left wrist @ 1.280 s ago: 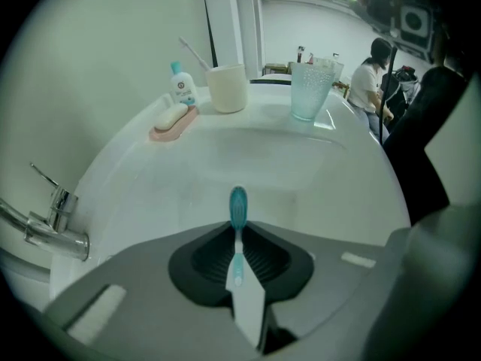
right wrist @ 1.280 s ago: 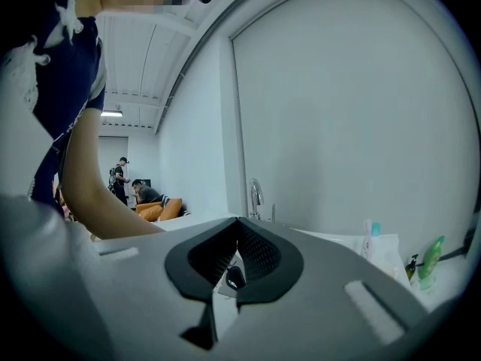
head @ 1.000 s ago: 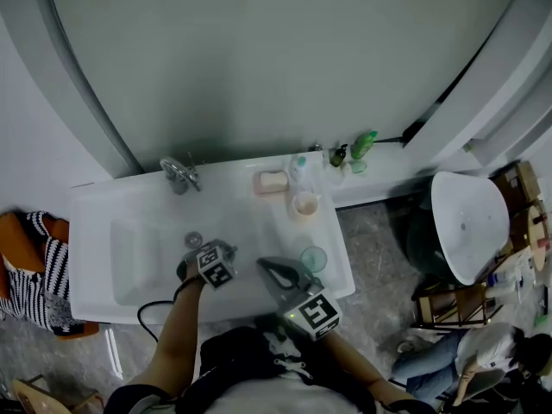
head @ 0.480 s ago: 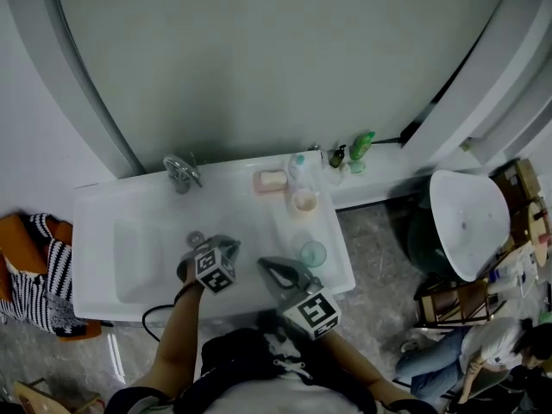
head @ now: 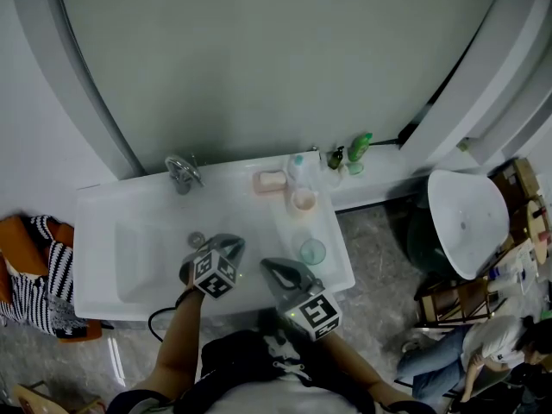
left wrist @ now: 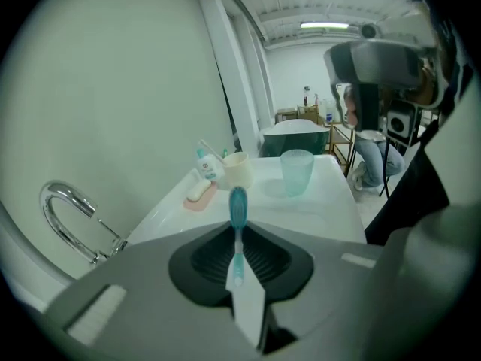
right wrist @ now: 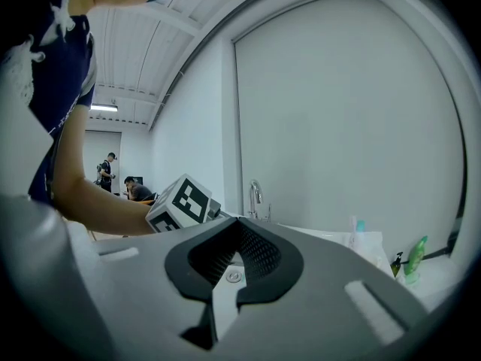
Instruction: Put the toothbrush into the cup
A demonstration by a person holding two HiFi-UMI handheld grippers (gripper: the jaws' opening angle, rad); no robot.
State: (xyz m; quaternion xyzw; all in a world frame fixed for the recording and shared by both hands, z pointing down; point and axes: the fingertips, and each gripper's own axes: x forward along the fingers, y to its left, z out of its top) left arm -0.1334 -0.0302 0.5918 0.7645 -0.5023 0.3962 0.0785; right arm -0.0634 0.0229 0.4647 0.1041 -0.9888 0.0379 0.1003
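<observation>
You stand at a white washbasin (head: 103, 257) set against a pale grey wall panel, with a chrome faucet (head: 181, 172) at its back edge. Your left gripper (head: 228, 245) hangs over the front of the basin. Its jaws are clamped on the toothbrush (left wrist: 237, 216), which runs straight out along them with its blue-green bristle head past the tips. The toothbrush is clear of everything on the washbasin top.

Ahead of that gripper and a little to its right stands the translucent teal cup (left wrist: 297, 171), upright on the flat top beside the basin and well apart from the brush head. Farther ahead, just left of the cup from this gripper, sit a cream mug (left wrist: 236, 168) and a bar of soap (left wrist: 198, 194) on a pink dish. A small tube stands just behind the mug.

Your right gripper (head: 274, 270) is beside the left one, at the front edge of the washbasin. Its jaws are together with nothing between them. The teal cup (head: 313, 253) stands just right of its tips. A green bottle (head: 360, 147) stands far beyond it, on the ledge at the wall.
</observation>
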